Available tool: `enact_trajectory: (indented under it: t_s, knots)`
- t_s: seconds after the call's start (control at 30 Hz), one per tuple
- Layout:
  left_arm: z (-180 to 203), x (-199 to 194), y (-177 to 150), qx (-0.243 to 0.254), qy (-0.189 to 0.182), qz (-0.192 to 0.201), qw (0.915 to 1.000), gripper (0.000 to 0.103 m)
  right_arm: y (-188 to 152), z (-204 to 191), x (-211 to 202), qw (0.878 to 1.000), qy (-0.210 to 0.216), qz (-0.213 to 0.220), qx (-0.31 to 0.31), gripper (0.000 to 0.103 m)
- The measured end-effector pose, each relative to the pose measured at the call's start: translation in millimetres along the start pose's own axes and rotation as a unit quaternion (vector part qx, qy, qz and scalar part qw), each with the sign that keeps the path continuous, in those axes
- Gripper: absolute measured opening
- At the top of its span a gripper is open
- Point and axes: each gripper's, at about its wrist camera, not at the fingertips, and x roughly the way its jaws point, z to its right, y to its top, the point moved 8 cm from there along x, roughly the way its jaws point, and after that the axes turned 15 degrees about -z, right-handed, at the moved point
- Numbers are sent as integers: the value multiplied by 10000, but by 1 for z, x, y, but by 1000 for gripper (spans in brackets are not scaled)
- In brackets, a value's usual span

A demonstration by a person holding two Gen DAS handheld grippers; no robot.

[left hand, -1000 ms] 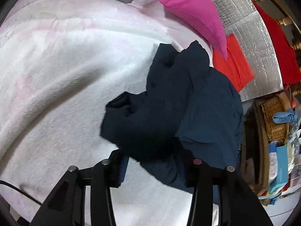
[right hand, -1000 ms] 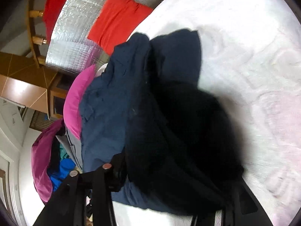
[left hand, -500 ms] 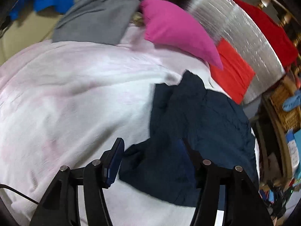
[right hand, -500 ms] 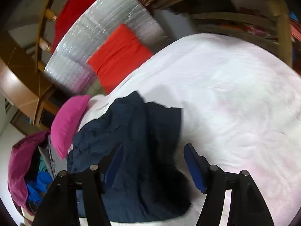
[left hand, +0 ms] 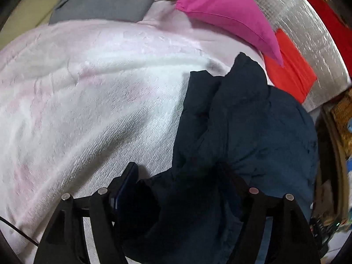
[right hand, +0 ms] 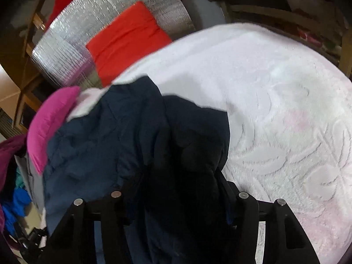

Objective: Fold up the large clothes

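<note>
A large dark navy garment [left hand: 242, 132] lies crumpled on a white and pale pink blanket [left hand: 88, 99]. It also shows in the right wrist view [right hand: 143, 143]. My left gripper [left hand: 182, 180] stands wide open, with the near folds of the garment bunched between its fingers. Its left finger [left hand: 127, 180] shows bare, and the right one is partly covered by cloth. My right gripper [right hand: 176, 189] is also wide open, with dark cloth filling the gap and hiding its fingertips.
A magenta pillow [left hand: 226, 11] and a grey cloth [left hand: 105, 2] lie at the blanket's far edge. A red cloth [right hand: 127, 41] rests on a silver foil mat [right hand: 105, 22]. A wicker basket [left hand: 341, 114] and a wooden frame [right hand: 345, 50] stand beside the bed.
Both grippers have dropped back down toward the garment after lifting away. Cloth now fills the gap between each pair of fingers, and the garment lies more spread out than one second ago.
</note>
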Motion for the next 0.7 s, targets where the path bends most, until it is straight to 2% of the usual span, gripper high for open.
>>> enact_trajectory:
  t_s: [0.07, 0.13, 0.23, 0.3, 0.37, 0.5, 0.6, 0.7]
  knots:
    - [0, -4, -3, -14, 14, -6, 10000, 76, -1, 1, -4, 10000, 19, -30, 44, 65]
    - [-1, -12, -8, -60, -45, -19, 10000, 76, -4, -1, -17, 9996, 230, -30, 128, 65]
    - [-2, -40, -18, 49, -8, 356, 9994, 75, -14, -2, -44, 9989, 412, 227, 89, 66]
    - [1, -65, -33, 179, -48, 752, 9970, 75, -28, -2, -65, 9971, 652, 380, 60, 69]
    - [6, -77, -49, 343, -173, 868, 9955, 76, -44, -7, -81, 9938, 1014, 466, -4, 74]
    - [12, -73, -80, 446, -467, 527, 9965, 76, -80, -16, -100, 9821, 1851, 337, -80, 78]
    - [5, -55, -100, 33, -817, 59, 9966, 76, -103, -18, -93, 9742, 2255, -11, 44, 80]
    - [-1, -34, -108, -449, -1155, -380, 9916, 76, -120, -14, -72, 9620, 2650, -465, 458, 80]
